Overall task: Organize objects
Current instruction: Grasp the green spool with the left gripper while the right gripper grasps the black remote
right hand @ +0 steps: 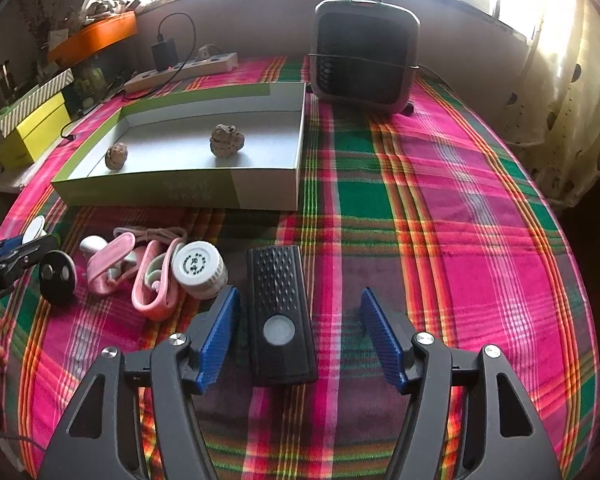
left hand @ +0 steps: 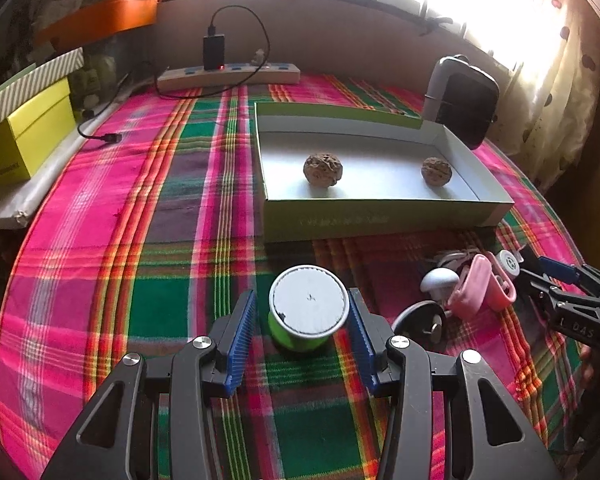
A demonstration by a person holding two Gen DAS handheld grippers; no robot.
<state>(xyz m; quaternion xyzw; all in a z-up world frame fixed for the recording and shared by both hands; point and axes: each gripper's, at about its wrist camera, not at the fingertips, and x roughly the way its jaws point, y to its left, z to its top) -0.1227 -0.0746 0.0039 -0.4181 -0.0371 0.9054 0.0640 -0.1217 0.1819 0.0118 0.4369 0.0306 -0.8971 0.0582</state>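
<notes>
While ribbed blue tongs gape: left tongs (left hand: 302,338) astride round green tub (left hand: 306,308), right tongs (right hand: 300,336) astride dimpled black remote (right hand: 282,320).

Pink, green and orange plaid tablecloth (right hand: 440,184); lime-green cardboard tray with white inside (left hand: 384,220); two brown wrinkled walnuts (left hand: 323,170); black perforated plastic remote (right hand: 282,320); pink plastic clips (right hand: 156,280).

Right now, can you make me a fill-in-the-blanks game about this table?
1. The open box holds ____ walnuts.
2. The left gripper has a ____ spool with a white top between its fingers.
3. The black remote lies between the ____ gripper's open fingers.

Missing words: two; green; right
</notes>
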